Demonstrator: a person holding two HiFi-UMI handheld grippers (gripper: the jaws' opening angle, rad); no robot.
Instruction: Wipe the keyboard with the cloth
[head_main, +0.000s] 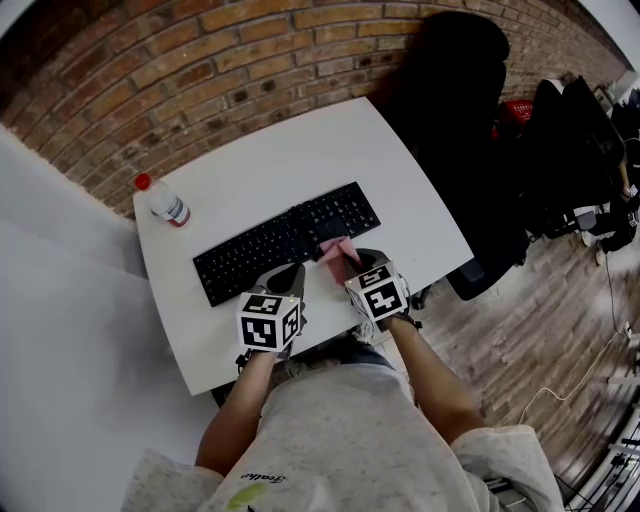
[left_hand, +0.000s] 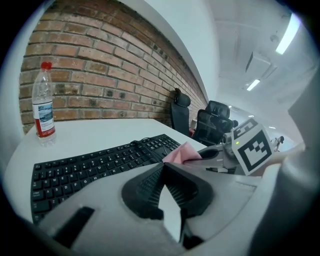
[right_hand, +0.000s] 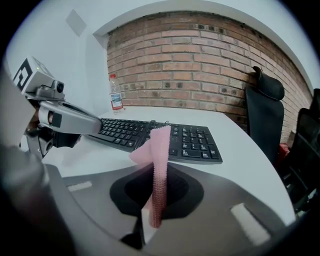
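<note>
Nearest us, our left gripper (left_hand: 163, 166) has its jaws together on nothing, by the keyboard's (head_main: 270, 245) near edge. To its right, our right gripper (right_hand: 159, 172) pinches the pink cloth (right_hand: 160, 145), whose lower end is hidden between the jaws. At the far left stands a bottle (head_main: 165, 203), its label unreadable

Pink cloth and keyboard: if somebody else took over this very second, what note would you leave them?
Right hand-held gripper: shut on the pink cloth, which sticks up from between its jaws.
Left hand-held gripper: shut, nothing in it, beside the right one at the table's near edge.
Keyboard: flat on the table; the cloth is at its near edge, towards the number-pad end. Contact with the keys cannot be told.
Water bottle: upright at the far left, out of the way.
Done: cloth in grip. Left: the wiping; how much is already wiped does not show.
</note>
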